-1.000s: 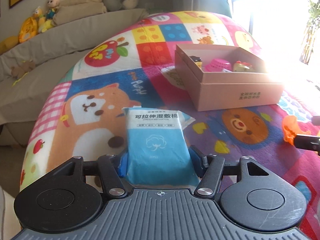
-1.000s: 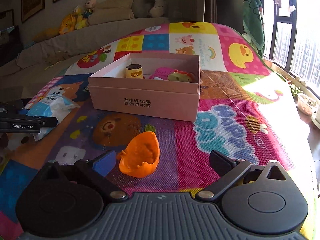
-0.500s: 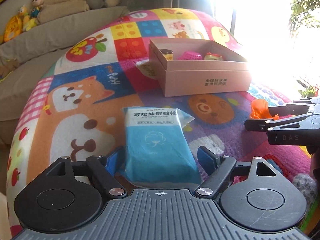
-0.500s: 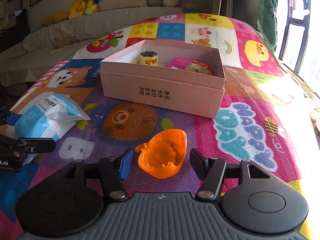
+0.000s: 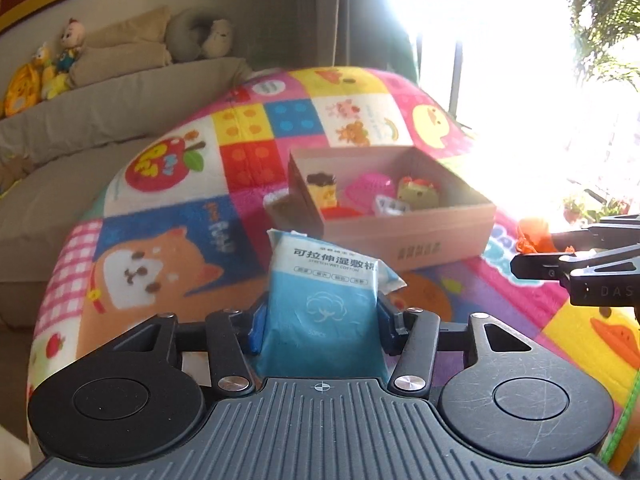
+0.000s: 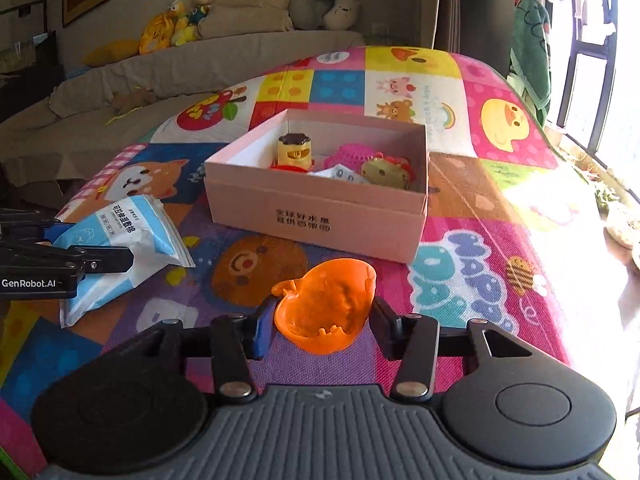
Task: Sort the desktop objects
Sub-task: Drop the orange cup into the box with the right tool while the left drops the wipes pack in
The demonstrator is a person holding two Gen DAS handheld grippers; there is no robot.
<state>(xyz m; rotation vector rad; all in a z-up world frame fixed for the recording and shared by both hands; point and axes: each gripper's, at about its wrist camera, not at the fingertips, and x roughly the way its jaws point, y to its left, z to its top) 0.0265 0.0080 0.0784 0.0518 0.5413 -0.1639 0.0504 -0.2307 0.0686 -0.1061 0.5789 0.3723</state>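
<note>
My left gripper (image 5: 320,320) is shut on a blue and white wet-cotton pack (image 5: 322,304) and holds it lifted off the mat, tilted up; the pack also shows in the right wrist view (image 6: 120,240). My right gripper (image 6: 318,322) is shut on an orange duck-shaped toy (image 6: 326,306) and holds it above the mat; the toy also shows at the right in the left wrist view (image 5: 532,234). An open pink cardboard box (image 6: 320,216) (image 5: 408,236) stands beyond both, holding a yellow toy (image 6: 294,152), a pink basket and other small toys.
A colourful cartoon play mat (image 6: 480,264) covers the table. A beige sofa with plush toys (image 6: 180,28) is behind it at the left. A bright window (image 5: 520,60) is at the right, past the mat's right edge.
Both grippers closed on their objects and lifted them: the left raised the pack, the right raised the orange toy. Both moved nearer to the box.
</note>
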